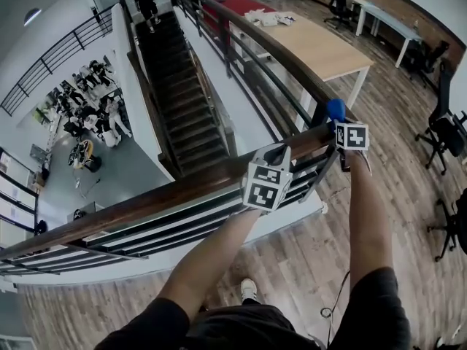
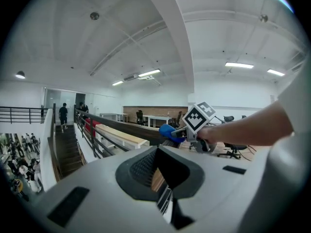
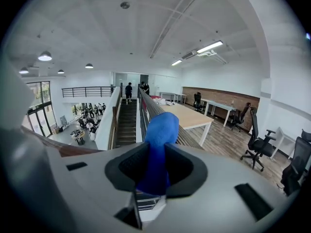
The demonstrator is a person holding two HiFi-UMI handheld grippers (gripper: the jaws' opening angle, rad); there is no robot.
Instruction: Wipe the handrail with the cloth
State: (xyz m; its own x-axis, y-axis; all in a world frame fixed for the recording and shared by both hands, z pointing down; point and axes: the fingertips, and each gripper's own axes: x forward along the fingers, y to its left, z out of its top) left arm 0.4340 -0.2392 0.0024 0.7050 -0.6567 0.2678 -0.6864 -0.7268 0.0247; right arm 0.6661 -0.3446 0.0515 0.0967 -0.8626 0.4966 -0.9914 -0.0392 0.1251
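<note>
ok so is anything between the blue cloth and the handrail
Nothing visible. The right gripper holds the cloth right at the handrail corner. The left gripper is over the rail further to the left.

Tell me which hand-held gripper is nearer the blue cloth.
Right. The right hand-held gripper is shut on the blue cloth at the bend of the handrail; the left hand-held gripper rests farther left along it, apart from the cloth.
</note>
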